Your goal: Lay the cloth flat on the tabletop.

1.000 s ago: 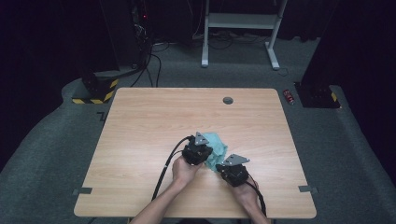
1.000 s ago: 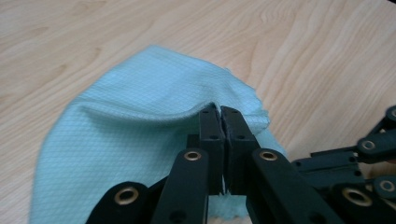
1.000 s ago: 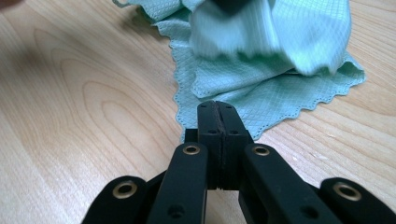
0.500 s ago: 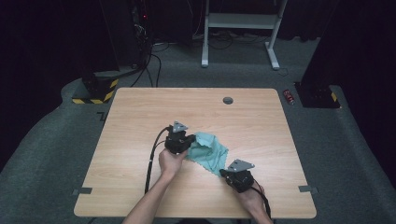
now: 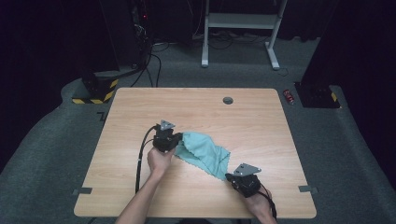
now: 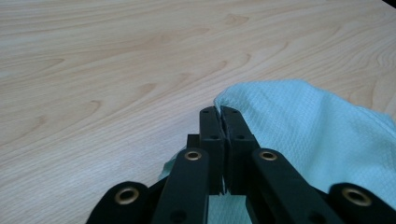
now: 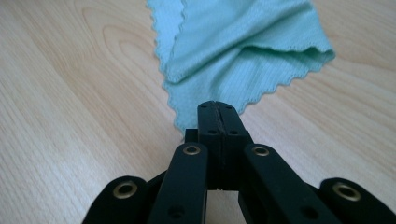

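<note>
A teal cloth lies stretched in a slanted band across the middle of the wooden table. My left gripper sits at the cloth's upper left end, jaws shut on a fold of the cloth; fabric shows between the jaws of the left gripper. My right gripper is at the lower right end, near the front edge. In the right gripper view its jaws are shut at a scalloped corner of the cloth, which fans away in loose folds.
A round grey cable hole sits near the table's far edge. The left gripper's black cable runs back toward the front edge. Beyond the table are a white desk frame and a red object on the floor.
The left gripper moved left and slightly away, and the right gripper moved right and toward the front edge. The bunched cloth between them has been drawn out into a long band.
</note>
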{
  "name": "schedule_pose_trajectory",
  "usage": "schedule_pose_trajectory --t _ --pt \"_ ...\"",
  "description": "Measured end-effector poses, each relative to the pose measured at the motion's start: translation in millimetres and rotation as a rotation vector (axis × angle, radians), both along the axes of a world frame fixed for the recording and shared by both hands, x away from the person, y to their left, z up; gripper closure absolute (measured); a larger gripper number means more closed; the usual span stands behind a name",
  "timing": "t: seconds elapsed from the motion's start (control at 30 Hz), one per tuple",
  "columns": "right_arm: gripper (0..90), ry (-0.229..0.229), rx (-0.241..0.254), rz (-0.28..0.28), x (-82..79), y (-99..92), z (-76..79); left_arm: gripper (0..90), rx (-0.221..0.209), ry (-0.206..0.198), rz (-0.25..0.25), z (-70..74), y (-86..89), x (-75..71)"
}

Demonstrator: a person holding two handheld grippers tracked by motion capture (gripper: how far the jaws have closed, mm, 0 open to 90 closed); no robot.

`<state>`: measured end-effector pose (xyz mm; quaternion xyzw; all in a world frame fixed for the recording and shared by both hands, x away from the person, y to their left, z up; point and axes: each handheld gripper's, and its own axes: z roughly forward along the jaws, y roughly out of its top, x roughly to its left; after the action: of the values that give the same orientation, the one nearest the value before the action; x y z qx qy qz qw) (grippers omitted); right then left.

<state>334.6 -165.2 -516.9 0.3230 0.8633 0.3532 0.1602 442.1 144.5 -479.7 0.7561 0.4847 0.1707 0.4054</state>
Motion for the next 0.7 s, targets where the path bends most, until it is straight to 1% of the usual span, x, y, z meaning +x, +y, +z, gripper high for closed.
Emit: schedule_pose_trajectory --t 0.07,0.13,0.17,0.2,0.23,0.27,0.37,0.4,0.47,0.53,0.6,0.67,0.7 --pt "86.7 -0.008 0.023 -0.001 0.8 2.1 2.6 84.5 0.001 0.002 -0.013 -1.5 -2.0 0.5" --pt "82.0 -0.024 0.051 0.013 2.5 7.9 7.1 77.3 -0.007 0.007 -0.021 -3.7 -4.5 0.1" --pt "80.1 -0.03 0.055 0.02 3.4 10.6 8.5 74.9 -0.009 0.009 -0.021 -4.3 -4.8 -1.3" --pt "76.2 -0.039 0.055 0.03 4.8 15.9 10.6 70.5 -0.003 0.005 -0.025 -4.5 -3.9 -1.9" --pt "73.9 -0.045 0.05 0.032 5.7 19.3 11.8 67.4 -0.009 0.009 -0.022 -4.8 -3.5 -3.6" --pt "71.0 -0.053 0.042 0.035 7.3 23.9 13.1 62.3 -0.007 0.008 -0.024 -5.2 -2.7 -4.6" --pt "67.7 -0.063 0.021 0.051 13.4 35.8 15.3 52.3 0.032 0.015 -0.025 -7.2 -0.9 -11.4" --pt "67.4 -0.056 0.012 0.054 15.3 39.4 15.3 50.4 0.047 0.012 -0.023 -8.0 0.1 -14.1" --pt "66.5 -0.052 0.0 0.063 19.2 44.5 14.3 47.5 0.055 0.01 -0.018 -10.1 2.0 -19.3" --pt "65.5 -0.036 -0.009 0.062 23.2 49.5 12.3 45.3 0.053 0.006 -0.01 -12.7 5.0 -24.7" --pt "64.5 -0.022 -0.011 0.06 26.0 52.6 9.6 43.7 0.041 0.011 -0.008 -15.8 7.4 -29.6" --pt "64.3 -0.02 -0.019 0.057 27.4 54.6 7.8 43.1 0.032 0.017 -0.01 -20.1 7.4 -35.1" --pt "64.3 -0.022 -0.023 0.057 28.4 56.1 6.6 42.4 0.039 0.019 -0.017 -22.2 6.8 -37.8"
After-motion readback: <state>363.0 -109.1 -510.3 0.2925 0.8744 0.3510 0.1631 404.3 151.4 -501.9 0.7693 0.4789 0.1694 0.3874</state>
